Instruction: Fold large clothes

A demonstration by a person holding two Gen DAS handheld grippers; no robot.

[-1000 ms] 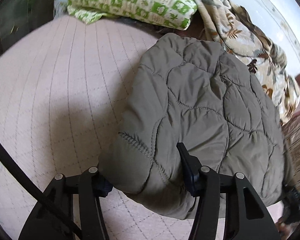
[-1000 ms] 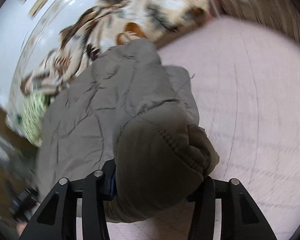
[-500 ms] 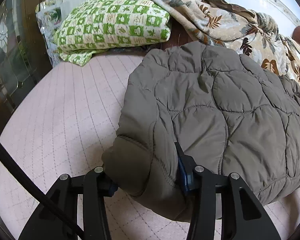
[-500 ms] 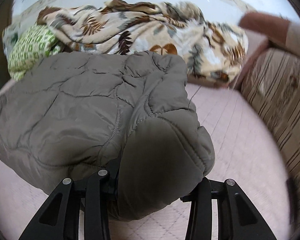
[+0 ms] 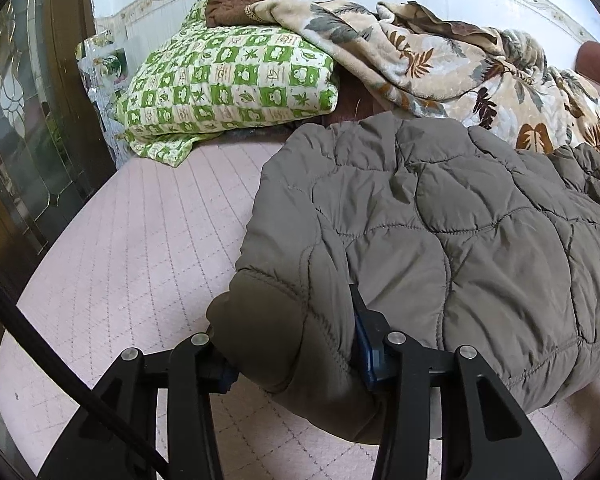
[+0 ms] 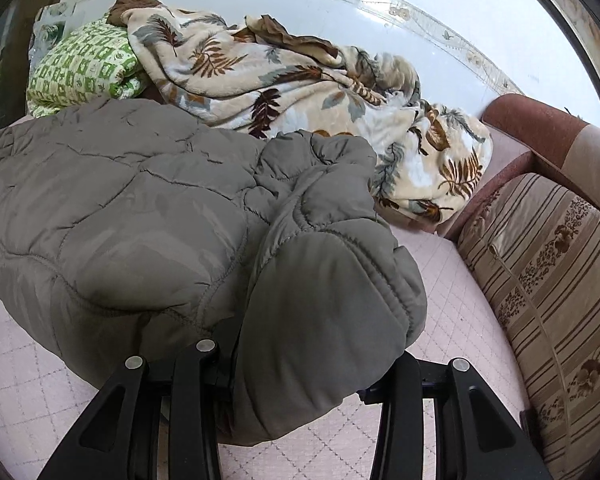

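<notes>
An olive-grey quilted jacket (image 5: 452, 216) lies folded into a thick bundle on the pink quilted bed cover (image 5: 132, 248). My left gripper (image 5: 292, 352) is shut on its near left corner, with the cuff bulging between the jaws. In the right wrist view the same jacket (image 6: 132, 208) fills the left half. My right gripper (image 6: 312, 364) is shut on its near right corner, and the padded fabric hides most of both fingers.
A green checked pillow (image 5: 228, 84) and a leaf-print blanket (image 6: 284, 84) lie at the far side against the white wall. A striped sofa cushion (image 6: 548, 280) and a brown armrest (image 6: 540, 124) stand to the right. A glass-panelled door (image 5: 24, 128) is at the left.
Both grippers have swung with the jacket still held, bringing it level. The views now look across the bed toward the pillow and blanket. The jacket sits lower on the cover.
</notes>
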